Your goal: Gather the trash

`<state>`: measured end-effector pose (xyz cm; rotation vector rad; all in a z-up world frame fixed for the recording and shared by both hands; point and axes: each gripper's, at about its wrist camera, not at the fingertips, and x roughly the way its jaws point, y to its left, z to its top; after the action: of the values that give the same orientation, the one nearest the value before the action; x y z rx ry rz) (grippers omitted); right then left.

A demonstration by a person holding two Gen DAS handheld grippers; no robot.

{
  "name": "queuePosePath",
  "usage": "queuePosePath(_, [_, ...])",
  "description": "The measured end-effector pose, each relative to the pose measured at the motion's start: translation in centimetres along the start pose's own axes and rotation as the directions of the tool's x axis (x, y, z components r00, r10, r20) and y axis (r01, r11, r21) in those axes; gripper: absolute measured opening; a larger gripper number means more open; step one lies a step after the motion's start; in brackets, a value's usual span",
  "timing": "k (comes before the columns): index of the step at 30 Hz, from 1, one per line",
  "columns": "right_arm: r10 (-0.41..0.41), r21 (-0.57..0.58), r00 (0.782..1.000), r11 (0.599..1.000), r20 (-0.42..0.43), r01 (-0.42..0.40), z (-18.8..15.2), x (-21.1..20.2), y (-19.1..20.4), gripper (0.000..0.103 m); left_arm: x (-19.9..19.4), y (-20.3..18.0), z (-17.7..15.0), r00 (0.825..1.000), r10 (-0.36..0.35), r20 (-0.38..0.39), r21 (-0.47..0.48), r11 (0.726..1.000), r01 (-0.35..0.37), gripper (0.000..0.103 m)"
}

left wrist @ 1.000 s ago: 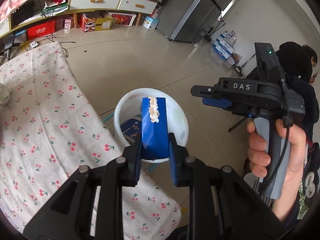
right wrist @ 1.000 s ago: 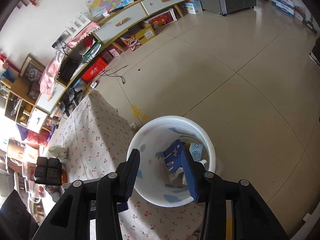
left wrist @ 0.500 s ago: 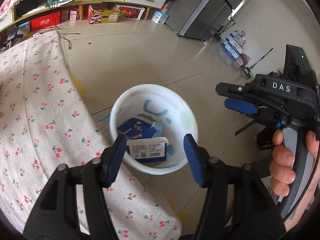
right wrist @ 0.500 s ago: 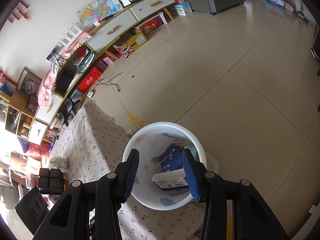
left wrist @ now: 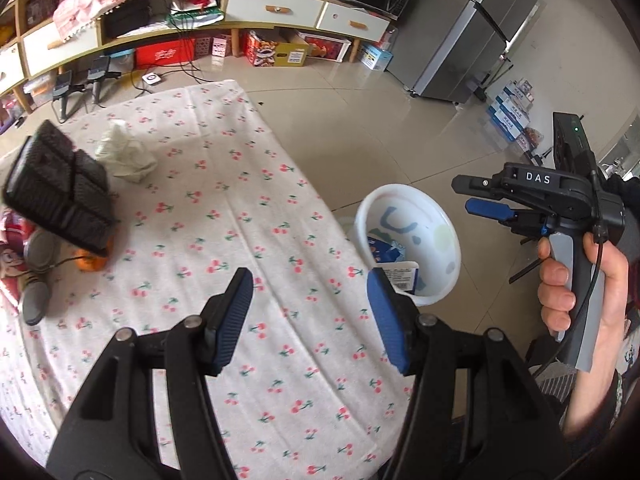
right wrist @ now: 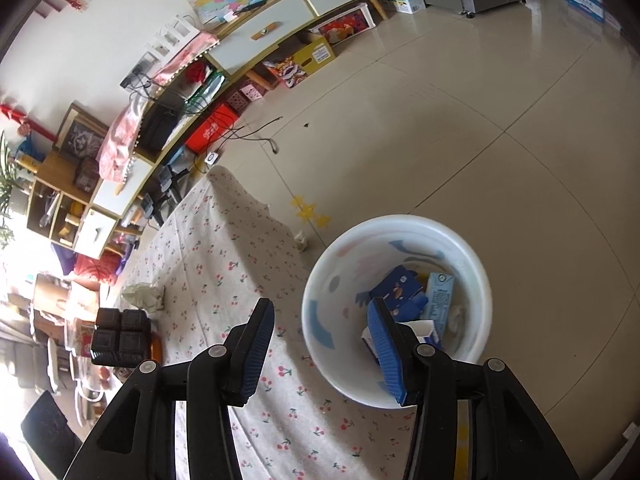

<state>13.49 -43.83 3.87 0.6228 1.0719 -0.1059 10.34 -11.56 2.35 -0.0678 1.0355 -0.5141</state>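
Note:
A white bin (left wrist: pixel 440 236) (right wrist: pixel 320 320) stands on the floor beside the table's right edge, with blue and white cartons (right wrist: pixel 400 292) inside it. A crumpled white tissue (left wrist: pixel 126 156) (right wrist: pixel 144 296) lies on the cherry-print tablecloth (left wrist: pixel 240 208) at the far left. My left gripper (left wrist: pixel 310 320) is open and empty above the table. My right gripper (right wrist: pixel 320 354) is open and empty, over the table edge and the bin; it also shows in the left wrist view (left wrist: pixel 480 196), held to the right of the bin.
A black quilted case (left wrist: pixel 60 192) (right wrist: pixel 120 336) rests on an orange thing (left wrist: pixel 92 262) at the table's left. A small scrap (right wrist: pixel 300 240) lies on the floor by the table corner. Shelves, boxes and a grey fridge (left wrist: pixel 460 28) line the far wall.
My left gripper opened and let the blue carton drop into the bin, then swung left over the table. My right gripper stayed open above the bin.

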Motion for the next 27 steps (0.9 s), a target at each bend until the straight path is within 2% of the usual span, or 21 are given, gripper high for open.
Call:
queuePosePath(4, [0.020,-0.106,1.000,0.994,-0.011,-0.021,-0.8,0.8,3.9,0.053,-2.3,5.5,-0.4,0.992,0.125,-0.028,-0.039,0.991,-0.126,0.060])
queuePosePath(7, [0.025,-0.190,0.999,0.981,-0.023,-0.029,-1.8,1.7,7.1,0.055,-3.3,10.2,-1.0,0.981,0.185,-0.051,-0.076,0.979,-0.188,0.060])
queuePosePath(11, [0.024,-0.297,0.999,0.954,-0.046,-0.036,-3.4,3.1,11.0,0.055,-3.7,14.8,-1.4,0.975,0.221,-0.031,-0.144,0.964,-0.224,0.060])
queuePosePath(14, [0.033,-0.338,0.997,0.939,-0.070,-0.055,-4.3,4.1,13.3,0.055,-2.9,14.7,-1.1,0.968,0.250,-0.012,-0.098,0.963,-0.250,0.060])
queuePosePath(16, [0.079,-0.327,0.990,0.938,-0.117,-0.114,-4.6,4.9,14.3,0.055,-2.4,14.2,-0.8,0.965,0.262,0.002,-0.048,0.964,-0.261,0.060])
queuePosePath(18, [0.216,-0.221,0.955,0.940,-0.202,-0.259,-4.4,5.8,14.5,0.055,-1.5,13.6,-0.4,0.962,0.273,-0.001,-0.001,0.962,-0.273,0.060])
queuePosePath(19, [0.264,-0.173,0.939,0.937,-0.219,-0.304,-4.3,6.2,14.7,0.055,-1.2,13.5,-0.3,0.960,0.279,-0.002,0.017,0.960,-0.279,0.060])
queuePosePath(20, [0.281,-0.154,0.935,0.936,-0.217,-0.317,-4.1,6.4,15.1,0.055,-0.9,13.5,-0.1,0.959,0.285,-0.002,0.032,0.958,-0.285,0.060])
queuePosePath(23, [0.249,-0.196,0.952,0.939,-0.178,-0.283,-3.8,6.8,17.2,0.055,0.0,13.7,0.4,0.957,0.288,-0.004,0.044,0.957,-0.288,0.060])
queuePosePath(27, [0.224,-0.244,0.955,0.932,-0.192,-0.268,-4.0,8.7,19.6,0.055,0.4,14.4,0.5,0.961,0.275,-0.018,0.039,0.961,-0.274,0.060])
